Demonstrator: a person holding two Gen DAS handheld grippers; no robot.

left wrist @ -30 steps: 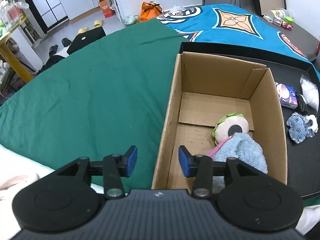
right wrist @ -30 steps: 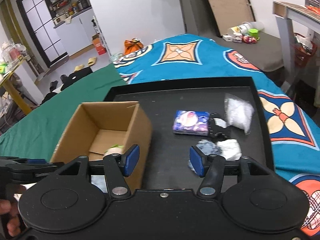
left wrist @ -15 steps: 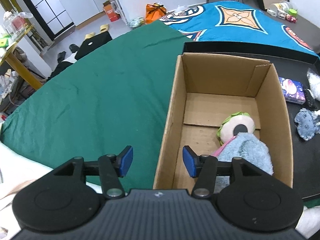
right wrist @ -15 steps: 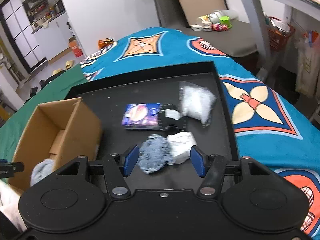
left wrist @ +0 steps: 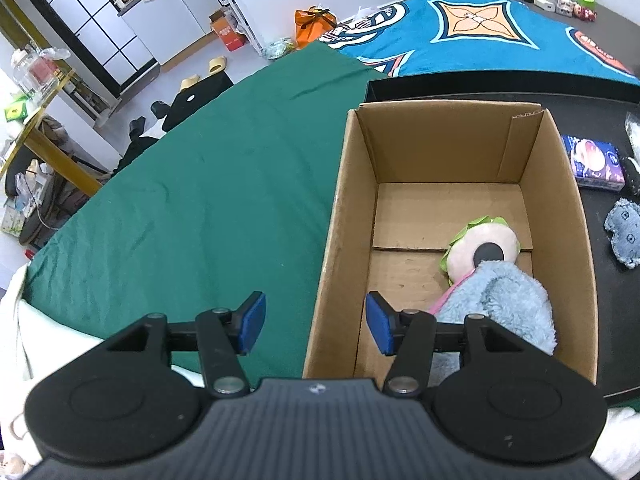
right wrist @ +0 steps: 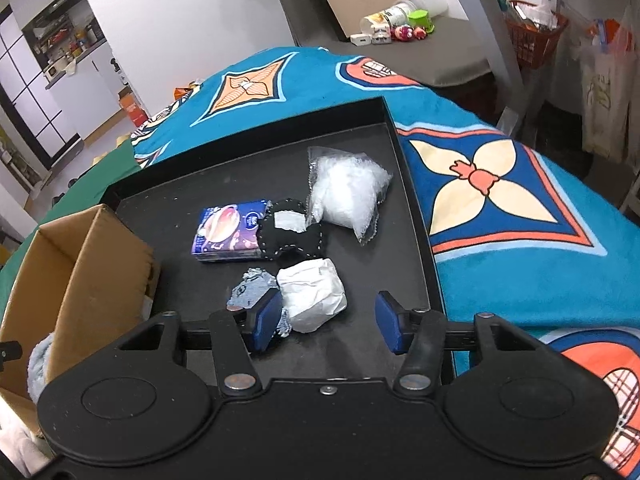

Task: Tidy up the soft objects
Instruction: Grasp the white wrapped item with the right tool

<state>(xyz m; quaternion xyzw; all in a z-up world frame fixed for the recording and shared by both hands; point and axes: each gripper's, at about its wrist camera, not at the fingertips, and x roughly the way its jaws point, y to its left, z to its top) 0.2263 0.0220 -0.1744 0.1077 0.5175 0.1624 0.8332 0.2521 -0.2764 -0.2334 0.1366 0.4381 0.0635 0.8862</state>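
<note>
A cardboard box (left wrist: 444,148) holds a pink and green plush (left wrist: 484,248) and a fluffy light blue cloth (left wrist: 504,300). My left gripper (left wrist: 316,328) is open, its blue pads either side of the box's near left wall without pressing on it. My right gripper (right wrist: 329,322) hovers low over the black tray (right wrist: 412,184) with its jaws closing. A white wrapped bundle (right wrist: 312,300) lies between the jaws, close to the left pad; the right pad is clear of it. A blue-grey sock (right wrist: 248,292) lies just behind the left finger.
Farther back on the tray lie a purple tissue pack (right wrist: 228,236), a black stitched fabric piece (right wrist: 292,236) and a clear bag of white filling (right wrist: 348,196). The box (right wrist: 80,264) stands at the tray's left. Green cloth (left wrist: 180,200) lies left of the box; blue patterned cloth (right wrist: 500,200) is to the right of the tray.
My right gripper has swung right and sunk toward the white bundle and sock, and its jaws have narrowed. The left gripper opened slightly and turned a little beside the box wall.
</note>
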